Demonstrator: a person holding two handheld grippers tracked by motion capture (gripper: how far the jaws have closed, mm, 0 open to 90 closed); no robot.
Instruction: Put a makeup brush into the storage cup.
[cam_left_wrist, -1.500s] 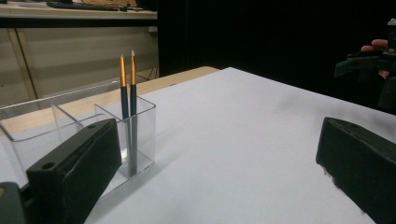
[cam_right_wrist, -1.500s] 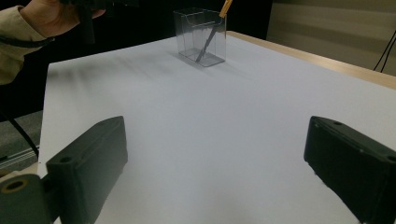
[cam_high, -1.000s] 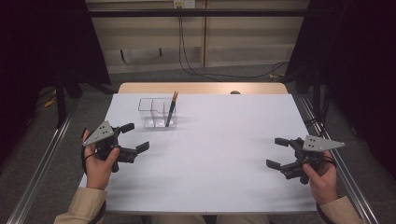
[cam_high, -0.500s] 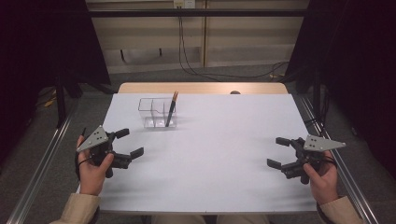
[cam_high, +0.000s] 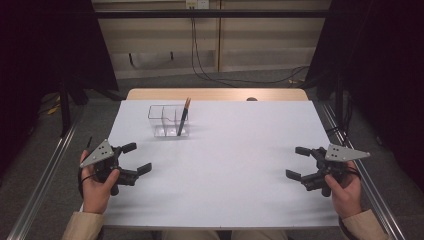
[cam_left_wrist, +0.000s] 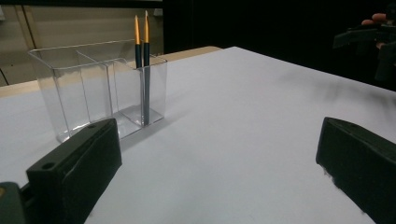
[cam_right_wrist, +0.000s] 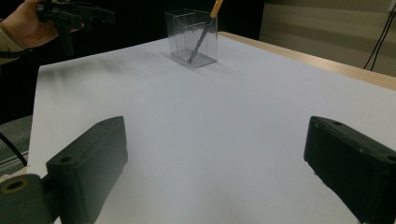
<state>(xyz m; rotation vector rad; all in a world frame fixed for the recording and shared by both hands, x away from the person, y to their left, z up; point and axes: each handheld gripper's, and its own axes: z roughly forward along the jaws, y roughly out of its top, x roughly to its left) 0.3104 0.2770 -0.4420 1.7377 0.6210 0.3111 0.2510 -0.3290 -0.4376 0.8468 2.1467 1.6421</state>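
Observation:
A clear plastic holder (cam_high: 168, 120) with compartments stands at the far left of the white table (cam_high: 235, 150). Dark pens with orange tops (cam_left_wrist: 141, 56) stand together in its right end compartment, leaning a little (cam_high: 183, 116). My left gripper (cam_high: 138, 157) is held over the table's near left edge, open and holding nothing. Its jaws (cam_left_wrist: 219, 177) point toward the holder from a short way off. My right gripper (cam_high: 294, 162) hovers at the near right, open too, with bare table between its jaws (cam_right_wrist: 217, 172). The holder (cam_right_wrist: 192, 37) is far beyond it.
A wooden strip (cam_high: 215, 94) runs along the table's far edge with a small dark object (cam_high: 251, 99) on it. Metal rails (cam_high: 45, 185) flank both sides of the table. Cables lie on the floor behind. Dark curtains hang on either side.
My left gripper has shifted left and slightly back toward the near edge, still open. The right gripper has stayed in place.

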